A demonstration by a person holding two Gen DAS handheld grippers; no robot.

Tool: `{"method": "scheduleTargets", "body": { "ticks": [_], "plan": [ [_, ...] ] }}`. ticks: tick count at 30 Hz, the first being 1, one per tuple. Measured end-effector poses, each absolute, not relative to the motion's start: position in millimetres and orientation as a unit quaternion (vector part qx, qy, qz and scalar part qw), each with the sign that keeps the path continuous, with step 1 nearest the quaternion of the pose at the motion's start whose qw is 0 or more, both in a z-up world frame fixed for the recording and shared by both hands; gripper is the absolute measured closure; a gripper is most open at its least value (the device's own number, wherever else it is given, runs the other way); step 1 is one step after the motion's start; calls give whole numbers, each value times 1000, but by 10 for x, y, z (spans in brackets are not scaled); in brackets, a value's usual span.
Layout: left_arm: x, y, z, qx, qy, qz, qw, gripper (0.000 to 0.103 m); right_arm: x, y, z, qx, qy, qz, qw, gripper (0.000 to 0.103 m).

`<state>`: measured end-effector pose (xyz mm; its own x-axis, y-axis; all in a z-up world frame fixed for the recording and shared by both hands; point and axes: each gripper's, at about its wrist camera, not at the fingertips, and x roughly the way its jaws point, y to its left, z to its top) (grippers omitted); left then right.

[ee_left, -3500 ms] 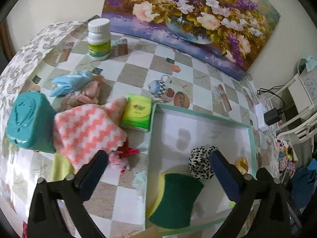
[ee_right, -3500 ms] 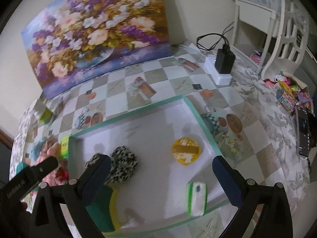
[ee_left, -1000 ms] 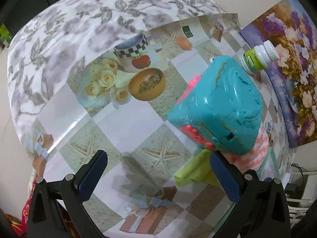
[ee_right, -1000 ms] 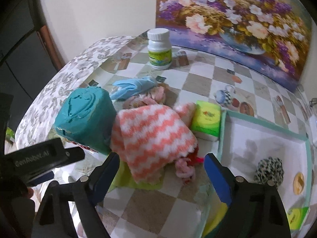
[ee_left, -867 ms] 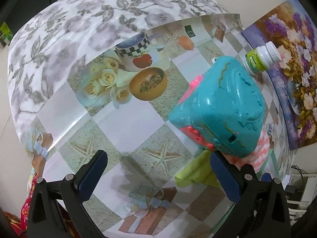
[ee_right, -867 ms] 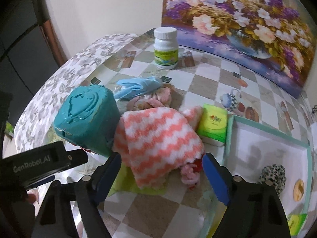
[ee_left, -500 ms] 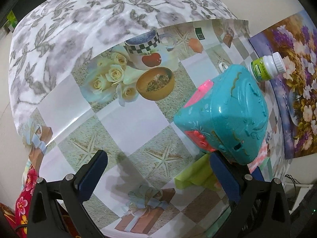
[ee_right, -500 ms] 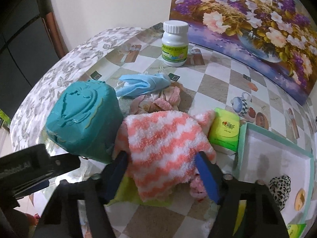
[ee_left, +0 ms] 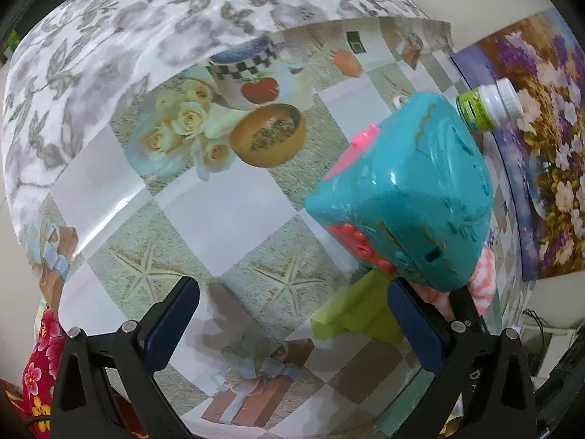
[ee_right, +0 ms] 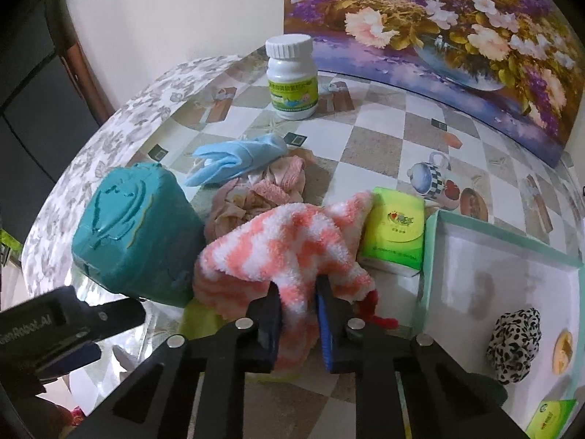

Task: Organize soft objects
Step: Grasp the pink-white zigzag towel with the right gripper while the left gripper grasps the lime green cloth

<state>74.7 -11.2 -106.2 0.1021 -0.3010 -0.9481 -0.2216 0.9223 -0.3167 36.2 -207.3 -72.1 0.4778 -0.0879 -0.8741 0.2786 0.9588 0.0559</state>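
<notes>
In the right wrist view my right gripper (ee_right: 298, 292) is shut on the near edge of a fluffy pink-and-white cloth (ee_right: 289, 245), which bunches up between the pads. That cloth lies over a lime-green cloth (ee_right: 203, 320) and a red fuzzy piece (ee_right: 376, 311). Behind it sit a pale pink crumpled fabric (ee_right: 263, 190) and a light blue glove (ee_right: 237, 159). The white tray (ee_right: 435, 252) at right holds a leopard-print scrunchie (ee_right: 513, 340). My left gripper (ee_left: 292, 314) hangs open over bare tablecloth beside the lime-green cloth (ee_left: 354, 314); its body also shows at the left (ee_right: 65, 325).
A teal plastic case (ee_right: 135, 230) (ee_left: 406, 197) stands against the cloth pile. A white pill bottle (ee_right: 292, 77) stands at the back. A green tissue pack (ee_right: 396, 230) lies beside the tray. A flower painting (ee_right: 438, 29) leans on the wall. The table edge (ee_left: 55, 109) curves nearby.
My right gripper's jaws went from wide open to shut on the pink-and-white cloth, pinching its near edge upward. The left gripper stayed open and hardly moved.
</notes>
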Motion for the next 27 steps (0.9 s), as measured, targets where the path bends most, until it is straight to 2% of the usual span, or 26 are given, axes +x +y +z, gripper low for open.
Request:
{"method": "scheduleTargets", "body": {
  "ticks": [4,10,20,21,23,27],
  "plan": [
    [753,-202,-1061,-190,671,-45,715,2,313,-2112,-652,108,489,-102,860,87],
    [760,-509,-1048,-161,670,-86,719,11,199,-2216,-507,126,473,-103,866,88],
    [761,-989,-1063,-101,657,-119,738,12,18,-2420,-368,154,460,-113,867,88],
    [760,-1018,-1073,-96,656,-119,739,13,6,-2434,-363,156,460,-114,867,88],
    [768,-1104,-1121,-82,656,-121,740,25,-14,-2457,-355,161,458,-113,867,88],
    [753,-1290,-1121,-38,643,-122,755,25,-33,-2490,-342,168,455,-113,867,88]
  ]
}}
